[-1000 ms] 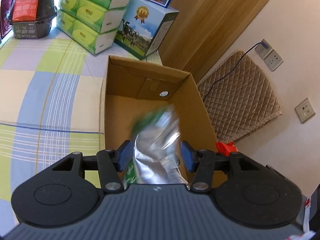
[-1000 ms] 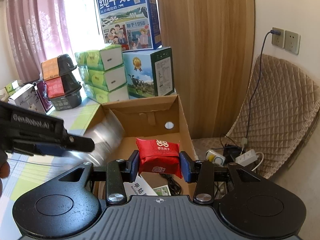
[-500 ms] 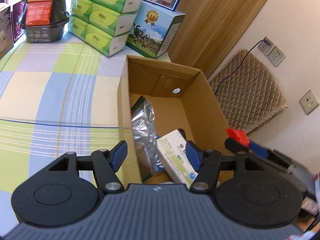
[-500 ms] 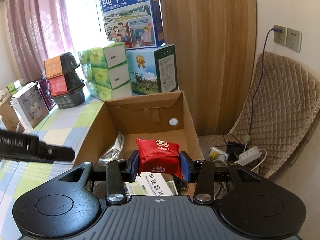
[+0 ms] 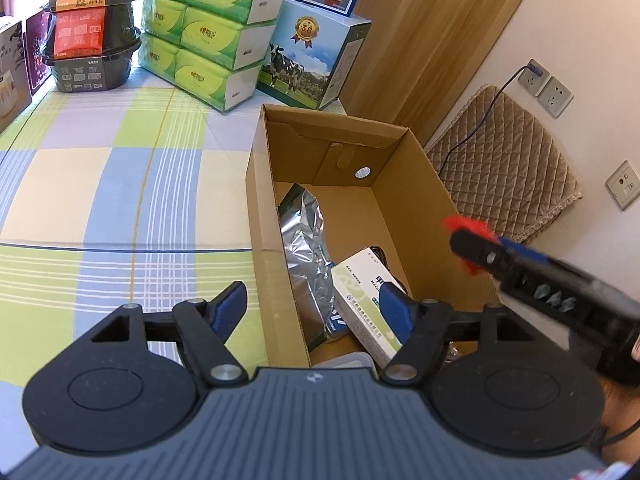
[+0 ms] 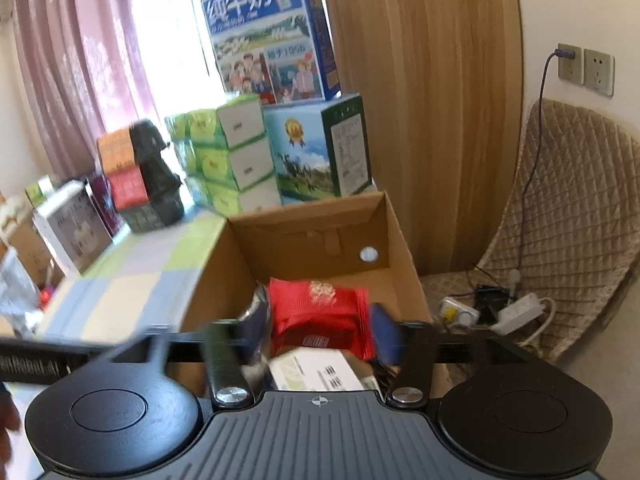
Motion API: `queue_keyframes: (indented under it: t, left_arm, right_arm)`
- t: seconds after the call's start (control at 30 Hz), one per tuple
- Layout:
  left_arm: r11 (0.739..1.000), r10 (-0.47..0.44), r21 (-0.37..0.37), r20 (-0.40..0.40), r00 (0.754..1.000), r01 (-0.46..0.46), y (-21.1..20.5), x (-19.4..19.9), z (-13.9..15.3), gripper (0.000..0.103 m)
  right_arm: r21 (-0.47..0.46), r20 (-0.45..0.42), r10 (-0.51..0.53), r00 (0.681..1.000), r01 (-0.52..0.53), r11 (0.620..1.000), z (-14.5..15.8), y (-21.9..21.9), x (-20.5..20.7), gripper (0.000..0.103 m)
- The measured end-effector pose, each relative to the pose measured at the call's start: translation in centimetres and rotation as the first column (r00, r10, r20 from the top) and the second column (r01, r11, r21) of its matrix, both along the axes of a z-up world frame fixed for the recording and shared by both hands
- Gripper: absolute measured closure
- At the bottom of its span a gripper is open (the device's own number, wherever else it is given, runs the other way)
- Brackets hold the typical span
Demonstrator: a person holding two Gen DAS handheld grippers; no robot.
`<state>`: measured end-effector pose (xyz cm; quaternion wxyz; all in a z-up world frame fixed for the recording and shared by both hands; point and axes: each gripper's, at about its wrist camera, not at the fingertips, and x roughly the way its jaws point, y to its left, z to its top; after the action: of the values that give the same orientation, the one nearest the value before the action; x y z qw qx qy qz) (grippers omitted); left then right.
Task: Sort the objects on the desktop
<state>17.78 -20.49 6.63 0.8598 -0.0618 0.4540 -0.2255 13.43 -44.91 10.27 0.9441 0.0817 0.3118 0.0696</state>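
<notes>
Behind, a wood-panelled wall (image 5: 432, 40) meets the checked tablecloth (image 5: 120, 184); left hand-held gripper (image 5: 312, 308) wide

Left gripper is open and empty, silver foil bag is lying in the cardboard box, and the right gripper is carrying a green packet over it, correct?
Not quite: the packet between the right gripper's fingers is red, as the right wrist view shows. The left gripper is open, and the silver foil bag lies in the cardboard box.
</notes>
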Motion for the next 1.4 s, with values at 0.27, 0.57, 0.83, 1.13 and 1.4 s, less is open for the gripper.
queue_keyframes:
  t: [0.27, 0.57, 0.83, 1.13, 1.4]
  left_arm:
    - [1.0, 0.003, 0.019, 0.009, 1.0, -0.003, 1.2, -1.1, -0.1, 0.025]
    - [0.999, 0.016, 0.035, 0.034, 0.999, -0.017, 2.3, -4.8, 0.1, 0.006]
    - [0.997, 0.015, 0.071, 0.096, 0.995, -0.022, 2.9, -8.9, 0.6, 0.002]
    - [0.996, 0.035, 0.079, 0.12, 0.992, -0.045, 3.5, -12.9, 0.9, 0.002]
    - [0.996, 0.027, 0.086, 0.098, 0.995, -0.036, 3.5, -15.0, 1.2, 0.001]
  right_arm:
    - [0.03, 0.018, -0.042, 0.999, 0.041, 0.999, 0.9, -1.1, -1.5, 0.019]
    - [0.065, -0.009, -0.093, 0.996, 0.093, 0.994, 1.4, -2.9, -6.2, 0.017]
    - [0.022, -0.03, -0.064, 0.997, 0.065, 0.998, 1.4, -2.2, -11.0, 0.003]
    - [-0.043, -0.077, -0.035, 0.996, 0.031, 0.999, 1.3, -1.2, -14.9, 0.002]
    - [-0.023, -0.092, -0.033, 0.995, 0.031, 0.999, 1.3, -0.8, -17.6, 0.002]
